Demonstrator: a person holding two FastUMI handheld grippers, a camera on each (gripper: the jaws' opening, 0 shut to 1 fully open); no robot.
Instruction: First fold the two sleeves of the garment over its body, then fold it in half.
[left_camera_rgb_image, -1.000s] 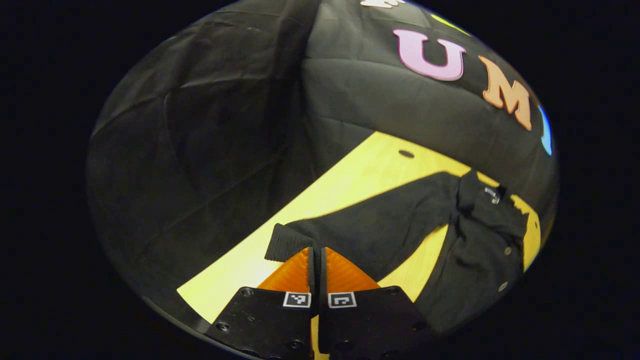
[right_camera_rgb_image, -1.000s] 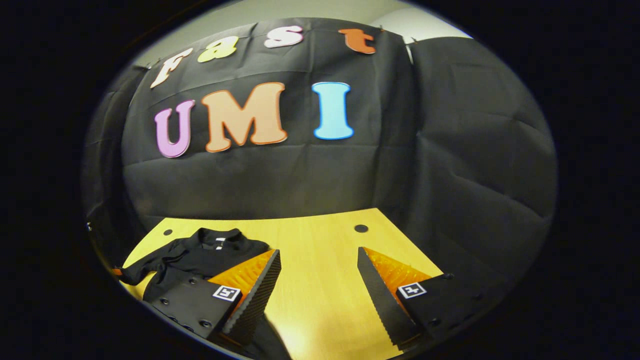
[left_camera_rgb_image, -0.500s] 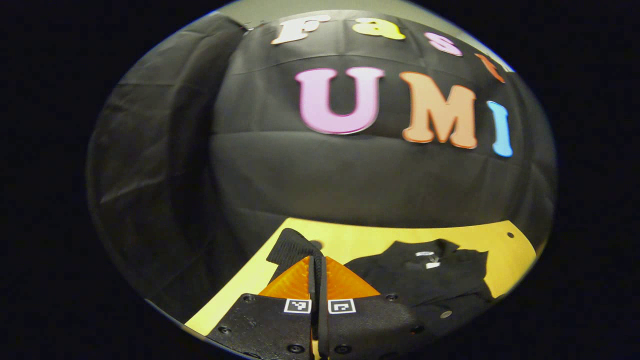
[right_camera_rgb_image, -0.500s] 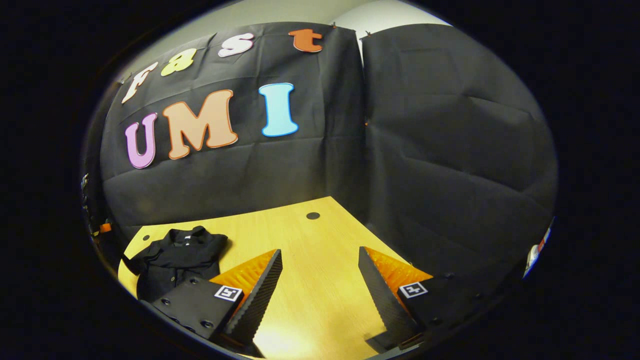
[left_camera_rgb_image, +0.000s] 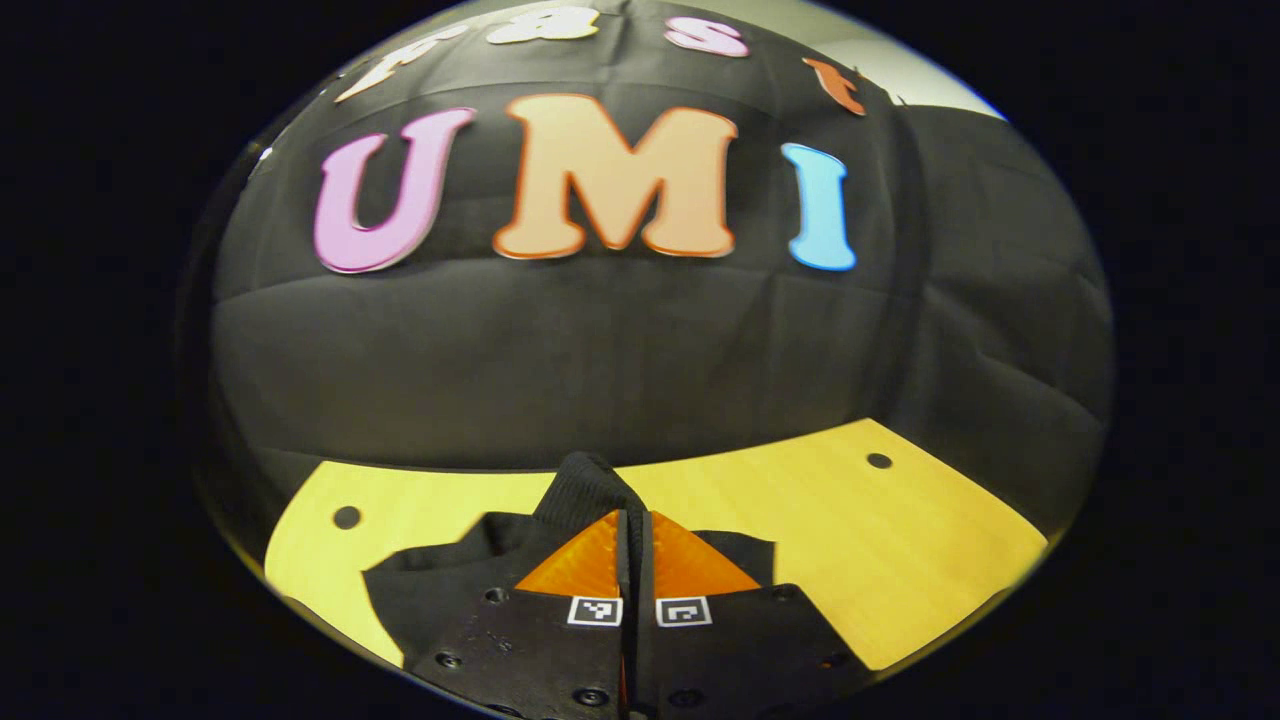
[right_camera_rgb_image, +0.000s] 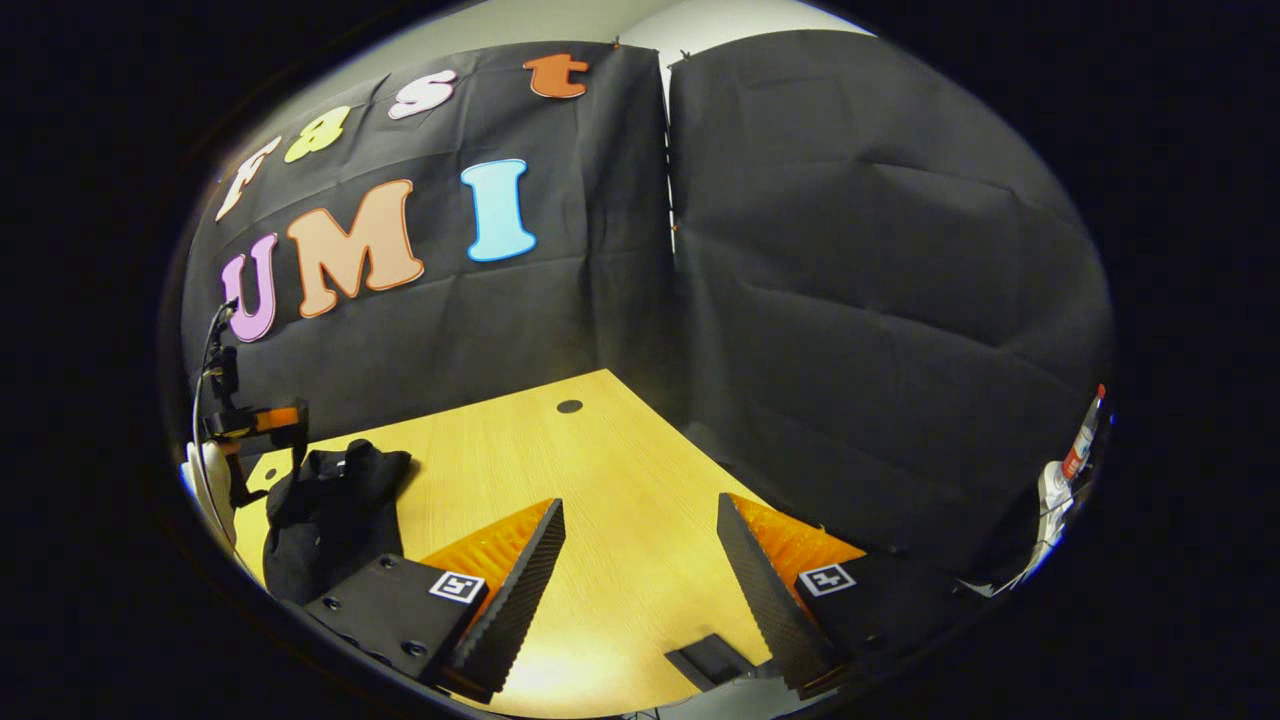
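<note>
Over the garment (left_camera_rgb_image: 440, 565) on the table (left_camera_rgb_image: 900, 560), L gripper (left_camera_rgb_image: 634, 520) pinches the sleeve cuff (left_camera_rgb_image: 585, 485), swung in from out at the side, so 1st sleeve fold is nearly laid. R gripper (right_camera_rgb_image: 640, 560), fingers spread, idles well right of garment.

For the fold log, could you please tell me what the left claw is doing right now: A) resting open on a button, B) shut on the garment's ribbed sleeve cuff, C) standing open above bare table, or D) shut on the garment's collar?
B: the left claw is closed with the ribbed sleeve cuff pinched between its fingers.
</note>
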